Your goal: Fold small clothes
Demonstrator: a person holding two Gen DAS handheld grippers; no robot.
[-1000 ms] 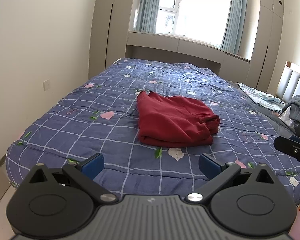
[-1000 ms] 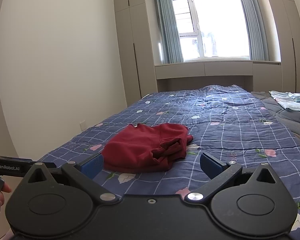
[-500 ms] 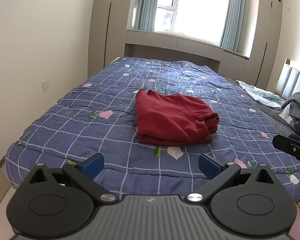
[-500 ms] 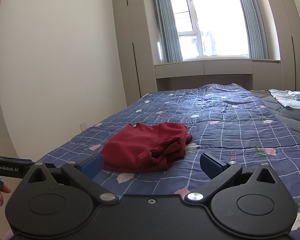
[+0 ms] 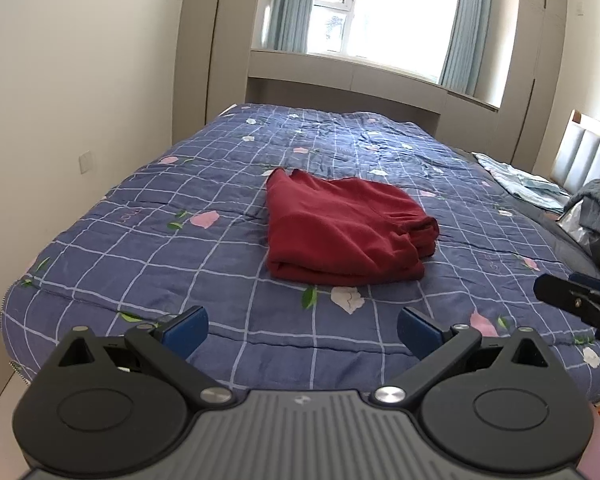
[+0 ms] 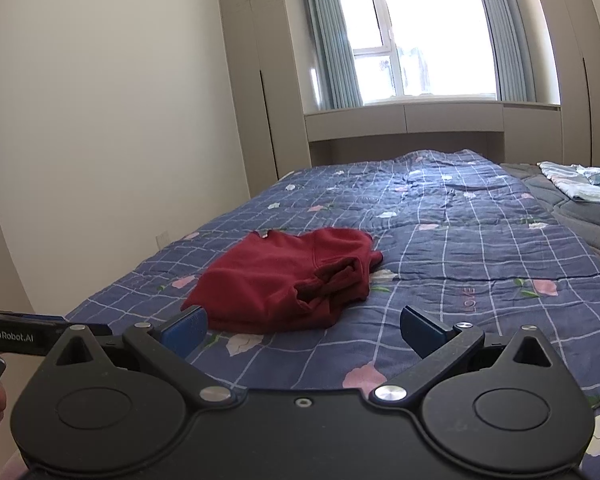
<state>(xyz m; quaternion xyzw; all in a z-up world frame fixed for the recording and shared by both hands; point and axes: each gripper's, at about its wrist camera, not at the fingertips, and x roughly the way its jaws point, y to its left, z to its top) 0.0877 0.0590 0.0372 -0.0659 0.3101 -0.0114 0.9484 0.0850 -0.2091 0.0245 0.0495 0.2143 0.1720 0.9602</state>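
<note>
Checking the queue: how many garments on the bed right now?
2 clear ones: a red garment, folded, mid-quilt ahead of both open grippers; a light blue piece far right. A grey pile by the headboard may hold more.

A bed [image 5: 148, 248] under a blue checked quilt [image 6: 480, 248] with pink flowers fills the room. Behind its far edge a bright window [image 5: 384, 12] with pale blue curtains [image 6: 332, 48] sits above a beige ledge [image 6: 432, 114]. Tall beige wardrobes [image 6: 260, 80] flank it. The left wall [image 5: 80, 60] is plain cream, with a socket [image 5: 85, 161]. A padded headboard [image 5: 588, 156] stands at the bed's right edge.
</note>
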